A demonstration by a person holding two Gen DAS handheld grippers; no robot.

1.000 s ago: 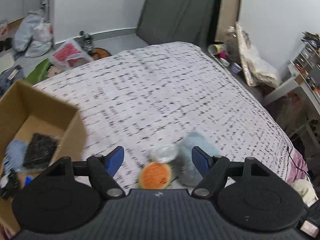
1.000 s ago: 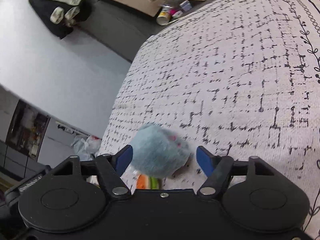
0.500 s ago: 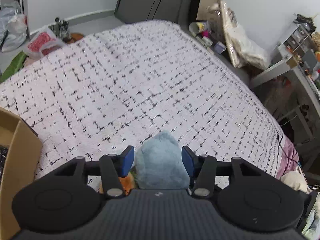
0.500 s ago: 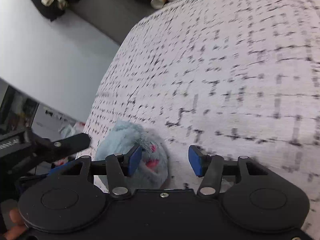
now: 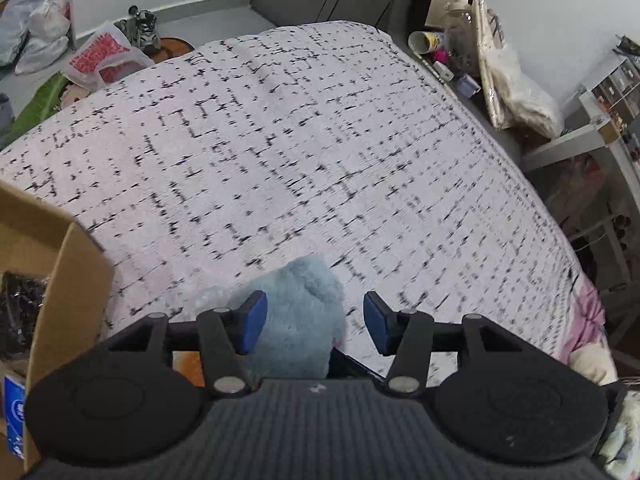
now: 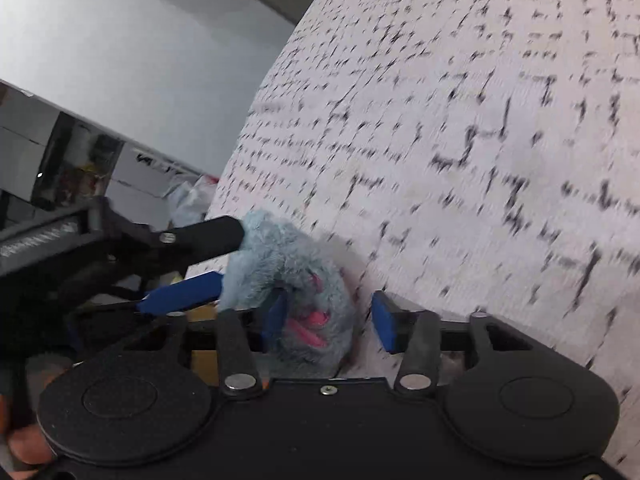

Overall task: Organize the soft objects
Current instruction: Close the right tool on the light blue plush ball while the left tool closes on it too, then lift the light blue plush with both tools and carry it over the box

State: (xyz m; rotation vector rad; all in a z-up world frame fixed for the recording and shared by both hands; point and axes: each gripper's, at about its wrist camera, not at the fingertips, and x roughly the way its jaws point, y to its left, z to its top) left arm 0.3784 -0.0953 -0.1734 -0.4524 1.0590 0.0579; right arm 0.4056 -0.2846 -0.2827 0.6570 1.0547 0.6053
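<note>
Each gripper, the left gripper (image 5: 312, 322) and the right gripper (image 6: 330, 322), is matte black with round disc housings, silver pivot screws, and blue finger pads (image 5: 250, 322).

A bed (image 5: 320, 128) fills most of the left view, covered by a pale bedspread with a broken black grid pattern. On the floor beyond its far left corner lie a clear bag with red contents (image 5: 102, 56), a pair of shoes (image 5: 144, 32) and several white bags (image 5: 34, 28). To the right of the bed stand a paper cup (image 5: 422, 41), a glass jar (image 5: 462, 36) and a white shelf unit (image 5: 612, 108).
</note>
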